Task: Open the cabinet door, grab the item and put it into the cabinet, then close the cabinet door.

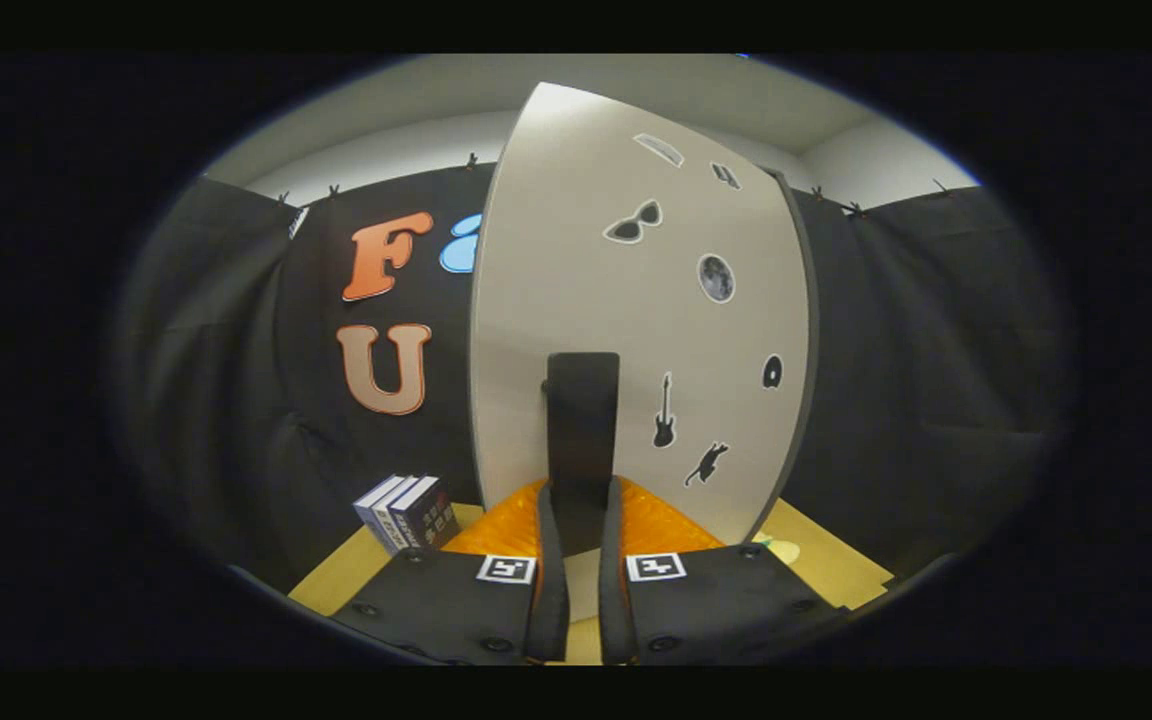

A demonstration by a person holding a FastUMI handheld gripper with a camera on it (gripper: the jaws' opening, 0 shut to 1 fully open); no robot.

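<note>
Hand-held gripper (583,520) aimed level and straight at the cabinet door (636,330), fingers (548,560) drawn close with only a narrow gap left, set on either side of the lower end of the dark upright door handle (583,420). Appears clamped on that handle, though actual pressing of both fingers on it cannot be told for sure, the contact being hidden by the fingers themselves. Pale door face swung so that its left edge stands nearest, dotted with small dark stickers: sunglasses (633,222), a round moon-like disc (716,277), a guitar (664,412), a cat (706,463). Orange item (656,525) lying on the tabletop (336,580) right at the foot of the door, just ahead of and partly under the fingers, spreading to both sides of them. Small stack of books (406,512) standing upright near the tabletop's left edge, well apart from the fingers and just left of the orange item. Dark cloth wall behind everything; pale ceiling above.
</note>
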